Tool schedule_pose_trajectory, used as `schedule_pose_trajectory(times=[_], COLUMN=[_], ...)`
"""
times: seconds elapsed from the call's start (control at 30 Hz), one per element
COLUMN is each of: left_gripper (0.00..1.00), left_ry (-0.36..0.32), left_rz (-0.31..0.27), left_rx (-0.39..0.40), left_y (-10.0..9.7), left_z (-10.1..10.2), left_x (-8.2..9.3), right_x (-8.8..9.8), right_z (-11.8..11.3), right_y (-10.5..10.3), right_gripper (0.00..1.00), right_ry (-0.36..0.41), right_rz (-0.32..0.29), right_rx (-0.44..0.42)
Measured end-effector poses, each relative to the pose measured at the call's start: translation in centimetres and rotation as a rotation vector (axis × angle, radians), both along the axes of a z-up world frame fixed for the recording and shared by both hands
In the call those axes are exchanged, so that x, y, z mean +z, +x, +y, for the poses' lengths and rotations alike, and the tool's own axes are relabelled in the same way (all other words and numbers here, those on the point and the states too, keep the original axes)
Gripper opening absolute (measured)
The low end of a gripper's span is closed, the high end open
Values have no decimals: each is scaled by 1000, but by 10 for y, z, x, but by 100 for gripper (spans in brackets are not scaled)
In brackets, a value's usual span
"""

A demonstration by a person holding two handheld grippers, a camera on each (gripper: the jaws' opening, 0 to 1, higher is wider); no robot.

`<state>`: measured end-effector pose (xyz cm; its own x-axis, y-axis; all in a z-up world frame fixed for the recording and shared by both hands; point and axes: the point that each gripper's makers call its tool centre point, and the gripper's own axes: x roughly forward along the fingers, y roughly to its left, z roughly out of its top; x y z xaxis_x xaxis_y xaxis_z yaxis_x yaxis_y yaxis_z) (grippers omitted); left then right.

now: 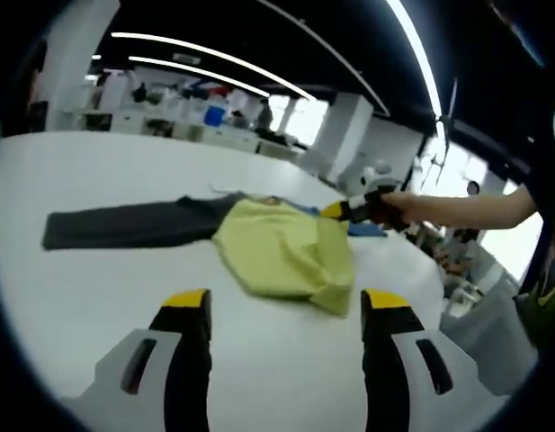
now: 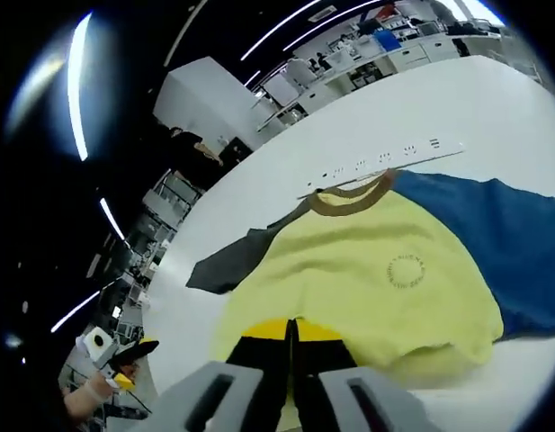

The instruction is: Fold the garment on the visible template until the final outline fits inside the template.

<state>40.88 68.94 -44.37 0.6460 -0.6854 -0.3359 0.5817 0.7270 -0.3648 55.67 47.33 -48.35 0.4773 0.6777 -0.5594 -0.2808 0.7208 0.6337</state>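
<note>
A yellow-green garment (image 1: 281, 252) with a brown collar (image 2: 351, 200) lies on the white table (image 1: 106, 288). Its dark grey sleeve (image 1: 124, 225) stretches out to the left. Under it lies the blue template (image 2: 515, 256), which sticks out on one side. My left gripper (image 1: 286, 304) hovers open a little short of the garment's near edge, with nothing between its yellow-tipped jaws. The right gripper (image 2: 291, 331) is shut on the garment's (image 2: 367, 279) yellow edge. It also appears at the garment's far side as the right gripper (image 1: 353, 210), held by a person's hand.
A white strip with small marks (image 2: 385, 165) lies on the table just beyond the collar. The left gripper (image 2: 115, 360) and a hand show at the table's far side. Shelves, desks and pillars stand around the table, and a person's arm (image 1: 466, 209) reaches in from the right.
</note>
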Motion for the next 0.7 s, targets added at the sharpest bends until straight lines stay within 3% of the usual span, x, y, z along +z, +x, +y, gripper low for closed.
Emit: schedule_pose_trajectory(times=[0.17,0.7], left_gripper=[63,62], left_ry=[-2,-1], left_rz=[10,20], left_rx=[2,6], left_y=[-1,-1], left_z=[0,-4], left_x=[-3,-4], right_x=[-14,-30], right_z=[1,7], right_y=[5,11], right_gripper=[0,0], right_ry=[-28,-49], right_rz=[32,69], right_rx=[24,73])
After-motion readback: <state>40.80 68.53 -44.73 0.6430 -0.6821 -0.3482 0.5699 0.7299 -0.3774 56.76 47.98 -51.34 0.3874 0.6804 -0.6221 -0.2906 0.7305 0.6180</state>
